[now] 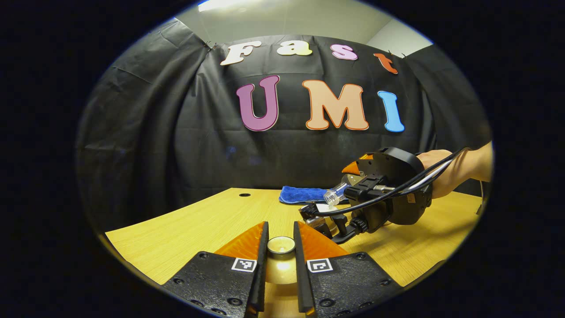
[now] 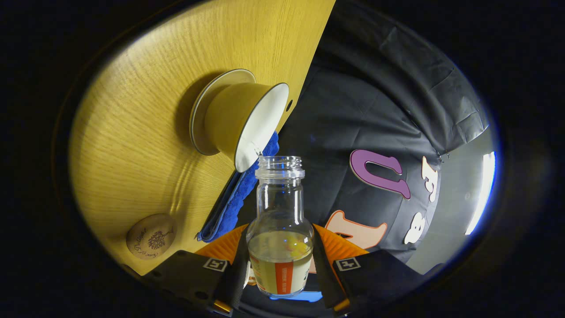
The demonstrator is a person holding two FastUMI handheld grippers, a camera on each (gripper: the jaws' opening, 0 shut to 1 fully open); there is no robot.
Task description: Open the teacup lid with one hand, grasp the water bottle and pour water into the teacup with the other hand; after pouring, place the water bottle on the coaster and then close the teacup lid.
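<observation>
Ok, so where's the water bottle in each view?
Left gripper view: right of centre, with the water bottle showing just its clear neck.
Right gripper view: bottom centre, the whole bottle, mouth toward the top of the picture.
Shared landmark: the blue cloth, close beside the bottle's neck in both.

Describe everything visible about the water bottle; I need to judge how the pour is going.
The water bottle is clear glass, uncapped, with a threaded neck and an orange-striped label. The right gripper clamps its lower body between both fingers. It is tipped on its side, mouth toward the teacup, with some water pooled inside. No stream can be made out.
</observation>
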